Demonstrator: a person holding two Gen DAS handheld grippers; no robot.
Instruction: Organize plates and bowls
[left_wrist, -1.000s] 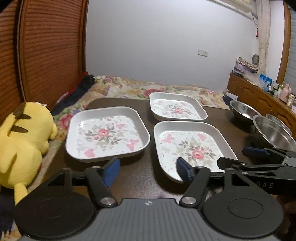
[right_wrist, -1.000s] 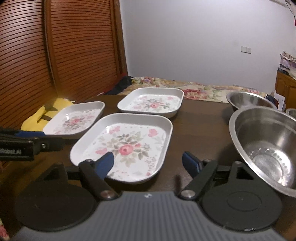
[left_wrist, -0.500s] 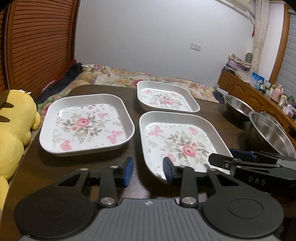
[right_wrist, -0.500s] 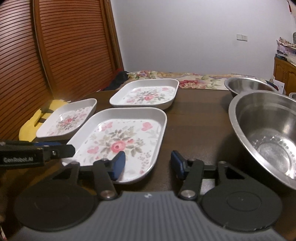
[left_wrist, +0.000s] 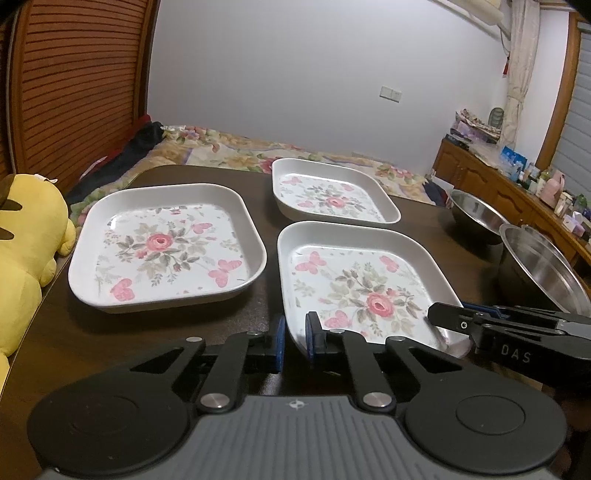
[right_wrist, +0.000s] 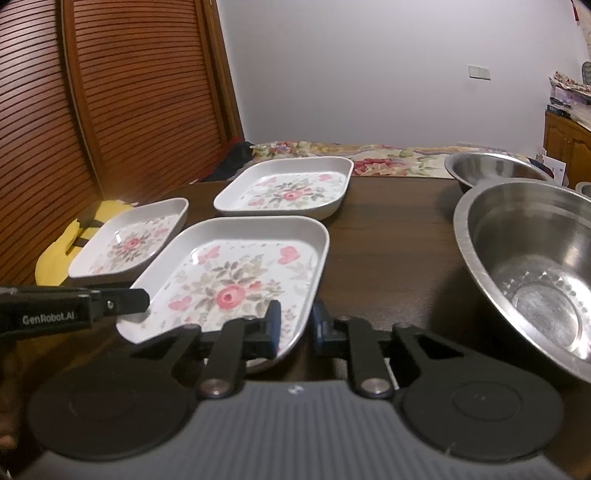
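Observation:
Three white floral plates lie on the dark table (left_wrist: 266, 269): a left plate (left_wrist: 166, 247), a far plate (left_wrist: 332, 192) and a near plate (left_wrist: 362, 291). My left gripper (left_wrist: 295, 341) is shut on the near plate's front-left corner rim, one blue pad on each side of it. In the right wrist view my right gripper (right_wrist: 295, 326) is shut on the front-right rim of the same near plate (right_wrist: 236, 280). Two steel bowls stand to the right, a large one (right_wrist: 532, 266) and a smaller one (right_wrist: 495, 170) behind it.
A yellow plush toy (left_wrist: 26, 251) leans at the table's left edge. Behind the table lies a floral bedspread (left_wrist: 236, 151). A slatted wooden door (right_wrist: 129, 92) is on the left and a cluttered wooden cabinet (left_wrist: 517, 184) on the right.
Both grippers moved forward to the near plate, and their fingers went from wide open to shut on its front rim. Plates and bowls have not moved.

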